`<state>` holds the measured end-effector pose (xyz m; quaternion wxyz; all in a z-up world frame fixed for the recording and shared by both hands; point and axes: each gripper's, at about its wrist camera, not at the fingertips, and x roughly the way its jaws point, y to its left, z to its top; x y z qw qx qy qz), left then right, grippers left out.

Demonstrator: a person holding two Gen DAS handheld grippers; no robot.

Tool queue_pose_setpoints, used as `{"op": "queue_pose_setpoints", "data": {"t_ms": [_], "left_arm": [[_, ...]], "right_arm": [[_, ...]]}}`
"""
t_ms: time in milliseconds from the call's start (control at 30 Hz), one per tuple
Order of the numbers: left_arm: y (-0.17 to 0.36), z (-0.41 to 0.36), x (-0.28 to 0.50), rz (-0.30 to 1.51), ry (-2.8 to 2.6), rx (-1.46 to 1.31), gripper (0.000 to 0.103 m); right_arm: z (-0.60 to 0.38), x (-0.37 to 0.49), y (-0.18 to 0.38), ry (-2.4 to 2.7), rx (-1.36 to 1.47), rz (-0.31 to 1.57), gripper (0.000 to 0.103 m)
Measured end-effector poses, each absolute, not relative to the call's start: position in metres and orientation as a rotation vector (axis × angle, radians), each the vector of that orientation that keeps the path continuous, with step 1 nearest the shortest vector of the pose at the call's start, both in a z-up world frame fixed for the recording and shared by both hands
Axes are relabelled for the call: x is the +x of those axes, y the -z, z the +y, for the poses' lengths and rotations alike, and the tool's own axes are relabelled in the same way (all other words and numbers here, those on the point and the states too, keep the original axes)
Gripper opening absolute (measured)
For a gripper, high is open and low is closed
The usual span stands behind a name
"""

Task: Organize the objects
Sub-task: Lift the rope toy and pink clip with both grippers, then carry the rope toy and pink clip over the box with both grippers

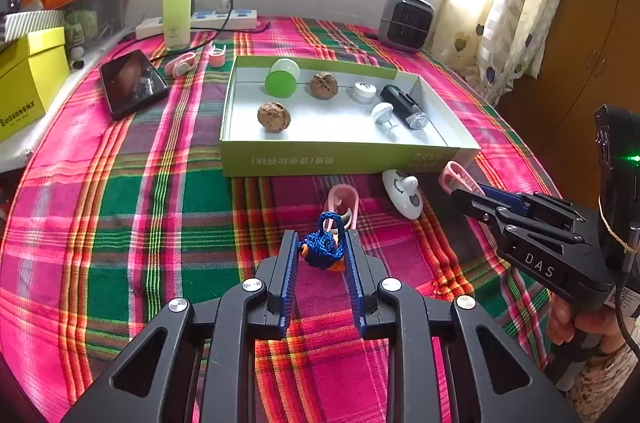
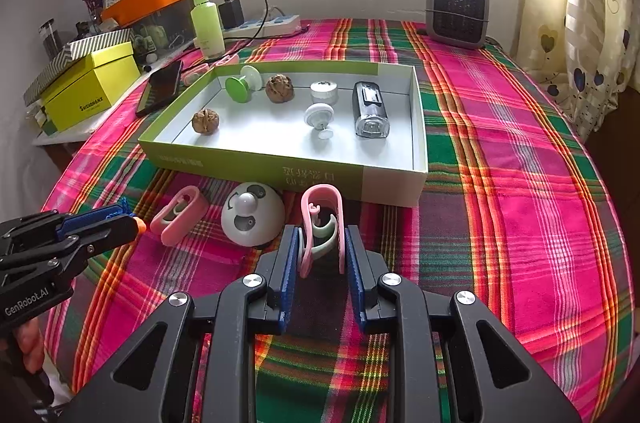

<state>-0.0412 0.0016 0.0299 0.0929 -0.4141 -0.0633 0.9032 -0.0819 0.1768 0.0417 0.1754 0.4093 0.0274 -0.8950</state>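
Observation:
My left gripper (image 1: 322, 247) is shut on a blue corded ball with orange showing through (image 1: 323, 250), held over the plaid cloth; the gripper also shows in the right wrist view (image 2: 120, 221). My right gripper (image 2: 321, 247) is shut on a pink clip (image 2: 323, 219), just in front of the green-sided box tray (image 2: 396, 179); the clip also shows in the left wrist view (image 1: 458, 177). The tray (image 1: 340, 159) holds two walnuts (image 1: 274, 117), a green-capped spool (image 1: 282, 81), a white cap, a white pin and a black lamp (image 1: 404, 107).
Another pink clip (image 2: 178, 215) and a white dome (image 2: 252, 215) lie before the tray. A phone (image 1: 132, 83), green bottle (image 1: 177, 7), power strip, small heater (image 1: 406, 21) and yellow box (image 1: 28, 79) stand around. More small pink items (image 1: 180, 65) lie behind the tray.

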Motion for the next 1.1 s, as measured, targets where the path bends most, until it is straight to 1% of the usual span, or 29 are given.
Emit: {"op": "queue_pose_setpoints", "data": {"t_ms": [633, 1100], "left_arm": [[-0.046, 0.004, -0.062, -0.205, -2.676, -1.196, 0.021], [-0.054, 0.000, -0.094, -0.236, -2.700, -1.182, 0.021]], "right_arm": [[0.174, -0.093, -0.060, 2.533, 1.090, 0.072, 0.024], [0.155, -0.119, -0.071, 2.483, 1.042, 0.091, 0.024]]}}
